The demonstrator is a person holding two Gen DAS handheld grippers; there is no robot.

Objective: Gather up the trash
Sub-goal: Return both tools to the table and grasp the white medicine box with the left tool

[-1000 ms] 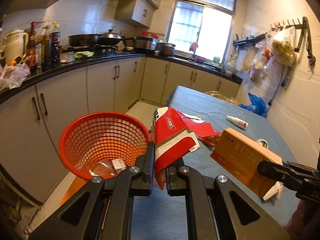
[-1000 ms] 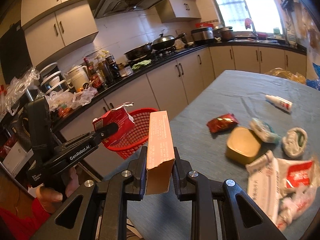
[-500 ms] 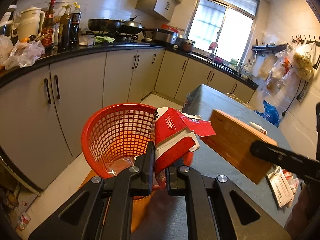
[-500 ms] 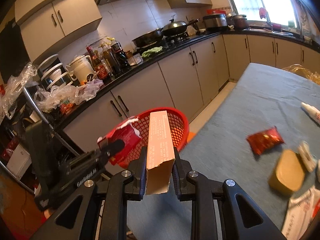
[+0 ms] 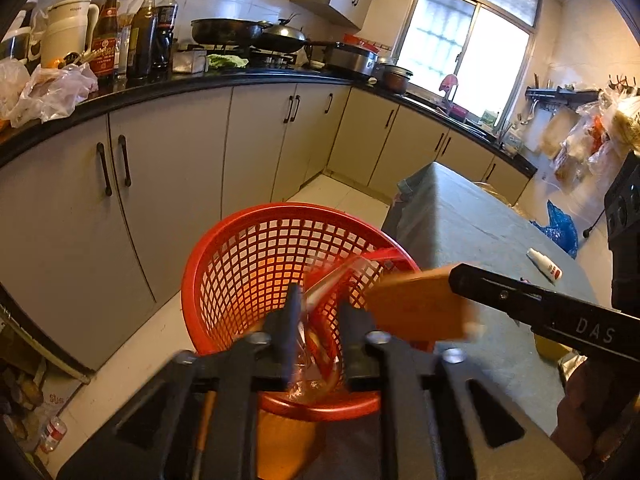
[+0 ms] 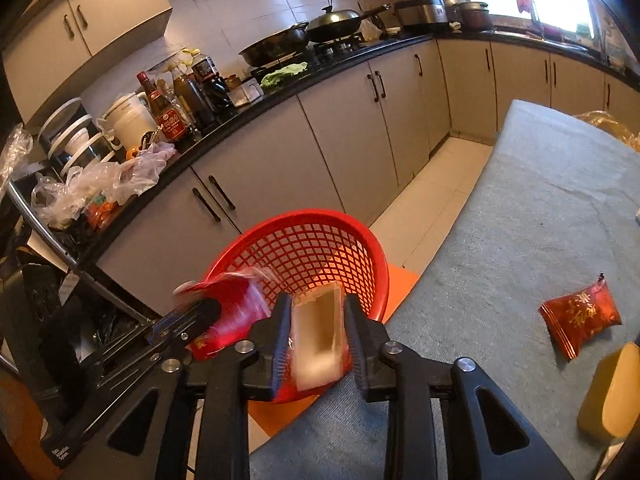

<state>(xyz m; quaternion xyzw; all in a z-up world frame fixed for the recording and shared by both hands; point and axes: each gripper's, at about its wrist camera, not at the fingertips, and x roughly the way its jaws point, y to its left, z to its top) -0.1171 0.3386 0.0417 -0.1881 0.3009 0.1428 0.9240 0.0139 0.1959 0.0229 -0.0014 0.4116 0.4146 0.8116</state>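
Note:
A red mesh basket [image 5: 256, 264] [image 6: 320, 224] stands below the edge of the grey-clothed table [image 5: 460, 220]. My left gripper [image 5: 322, 320] hangs over it with jaws opening. The red carton [image 5: 320, 292] is blurred and slips down between the fingers, free of the pads. My right gripper [image 6: 318, 332] is over the basket's near rim, jaws opening too. The orange box [image 6: 320, 332] has tipped forward between its fingers and is blurred, coming loose. From the right wrist view, the left gripper [image 6: 200, 312] and carton [image 6: 232, 312] sit at the basket's left rim.
On the table lie a red snack packet [image 6: 580, 316], a yellow tub [image 6: 612, 392] and a white tube [image 5: 544, 266]. Grey cabinets [image 5: 168, 200] under a crowded black counter run behind the basket. An orange stand [image 6: 400, 276] shows under the basket.
Both grippers moved from the table's edge to over the basket. Their jaws spread; the carton and the box, firmly gripped before, now slide loose and tip downward.

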